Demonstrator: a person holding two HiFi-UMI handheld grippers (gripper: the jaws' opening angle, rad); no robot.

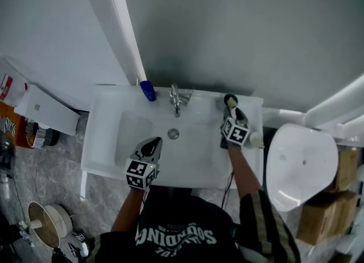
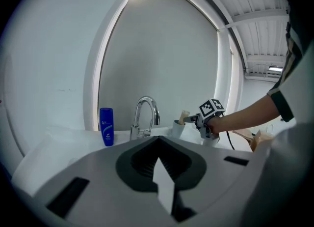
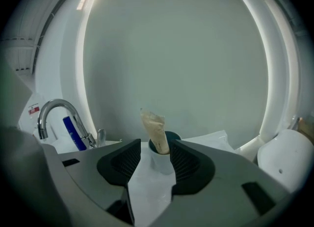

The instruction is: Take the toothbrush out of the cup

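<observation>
A white cup (image 1: 230, 100) with a dark inside stands at the back right corner of the sink (image 1: 102, 142). A toothbrush in a beige wrapper (image 3: 156, 131) sticks up out of the cup (image 3: 162, 161). My right gripper (image 3: 156, 143) is open right in front of the cup, with cup and toothbrush between its jaws and the pads not pressing on either. From the left gripper view, the right gripper (image 2: 194, 119) reaches the toothbrush (image 2: 183, 117) in the cup (image 2: 177, 128). My left gripper (image 1: 152, 144) hangs over the basin, shut and holding nothing.
A chrome faucet (image 1: 176, 99) stands at the back middle, with a blue bottle (image 1: 148, 90) to its left and the drain (image 1: 173, 134) in front of it. A white toilet lid (image 1: 298, 165) is right of the sink, with cardboard boxes (image 1: 321, 222) behind it.
</observation>
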